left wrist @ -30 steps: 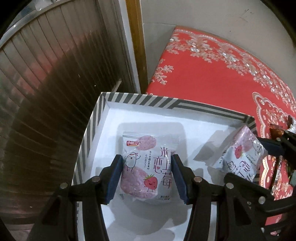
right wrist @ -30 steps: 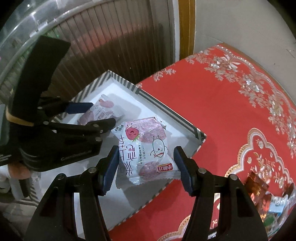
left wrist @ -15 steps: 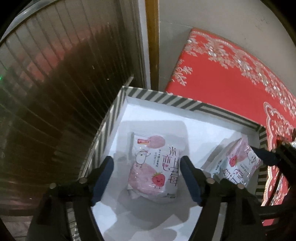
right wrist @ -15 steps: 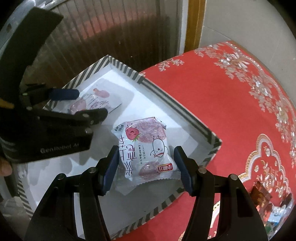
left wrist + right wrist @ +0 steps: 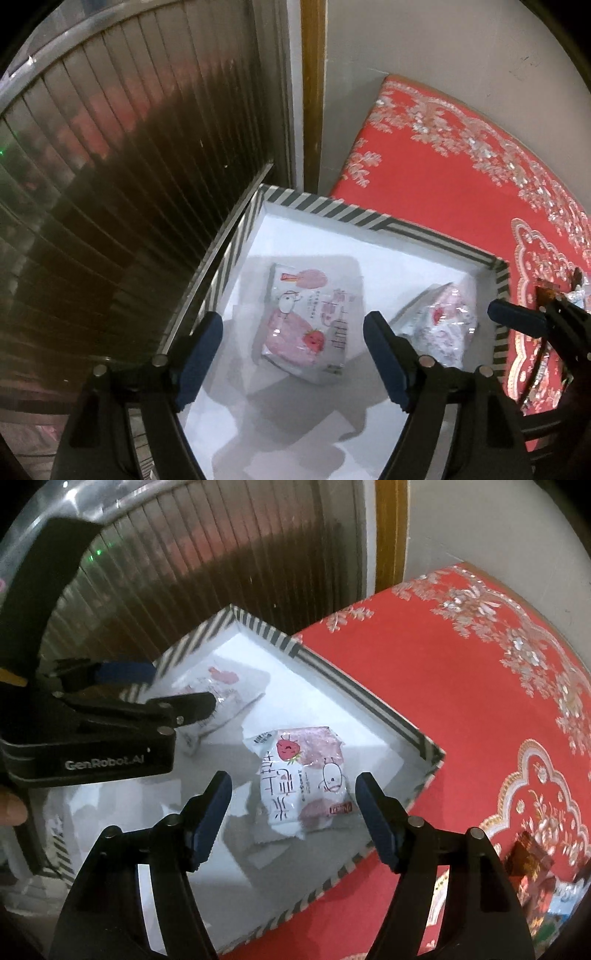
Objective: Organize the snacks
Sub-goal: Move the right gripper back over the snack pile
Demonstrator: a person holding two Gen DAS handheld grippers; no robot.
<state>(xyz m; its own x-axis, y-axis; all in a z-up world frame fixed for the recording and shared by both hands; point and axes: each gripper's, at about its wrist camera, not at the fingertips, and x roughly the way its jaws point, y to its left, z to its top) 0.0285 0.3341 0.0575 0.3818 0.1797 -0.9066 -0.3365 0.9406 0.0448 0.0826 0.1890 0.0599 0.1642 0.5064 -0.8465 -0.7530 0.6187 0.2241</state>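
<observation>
A white box with a grey-striped rim (image 5: 354, 212) (image 5: 362, 698) stands on the red cloth. Two pink-and-white strawberry snack packets lie inside it. My left gripper (image 5: 293, 347) is open above the first packet (image 5: 310, 325), which also shows in the right wrist view (image 5: 221, 694). My right gripper (image 5: 293, 808) is open above the second packet (image 5: 303, 775), which lies near the box's right wall and shows in the left wrist view (image 5: 443, 325). Neither gripper holds anything.
A red embroidered tablecloth (image 5: 461, 686) covers the table right of the box. More snack wrappers (image 5: 535, 871) lie at the lower right. A ribbed dark shutter (image 5: 129, 184) and a wooden frame (image 5: 314, 92) stand behind the box.
Both grippers have opened and let go of their packets, which now lie in the box. Both grippers have pulled back and up from them.
</observation>
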